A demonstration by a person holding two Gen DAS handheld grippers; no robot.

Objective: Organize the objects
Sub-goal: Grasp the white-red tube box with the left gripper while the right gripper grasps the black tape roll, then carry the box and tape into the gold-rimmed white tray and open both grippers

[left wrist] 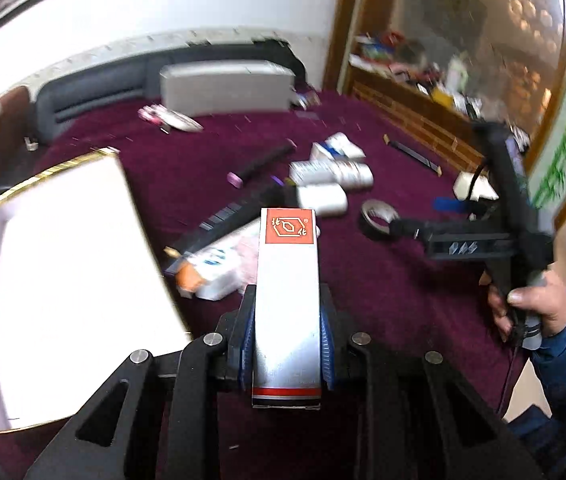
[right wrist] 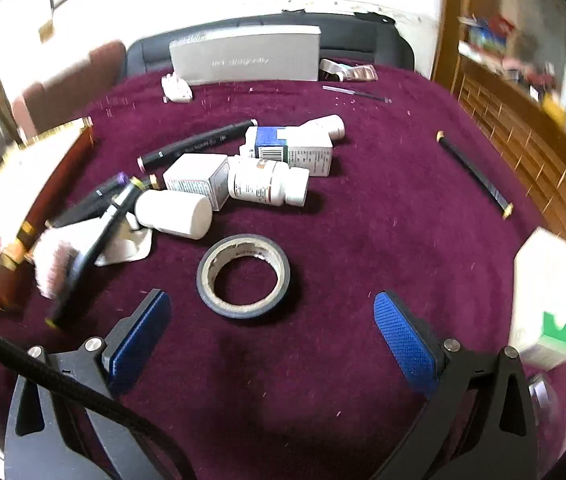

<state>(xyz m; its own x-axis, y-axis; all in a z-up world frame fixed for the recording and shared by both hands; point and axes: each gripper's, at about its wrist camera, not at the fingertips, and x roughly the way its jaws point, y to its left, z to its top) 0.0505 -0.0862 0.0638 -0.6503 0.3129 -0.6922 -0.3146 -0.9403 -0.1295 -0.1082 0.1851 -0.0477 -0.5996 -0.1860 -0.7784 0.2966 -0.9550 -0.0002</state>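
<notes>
Jaws of the left gripper (left wrist: 287, 344) are closed on a slim silver carton (left wrist: 287, 300) with a red end panel, both blue pads pressed on its long sides so that it is carried lengthwise, clear of the burgundy cloth (right wrist: 363, 208). It is held beside the open white box (left wrist: 63, 248) with the gold rim at the left edge of the cloth, probably because that box is meant to receive the sorted things. The right gripper (right wrist: 271, 328) is held with its jaws spread wide and nothing between the pads, poised just short of the tape roll (right wrist: 243, 274), which lies flat near the front middle. Pill bottles, small cartons and markers are heaped toward the centre.
</notes>
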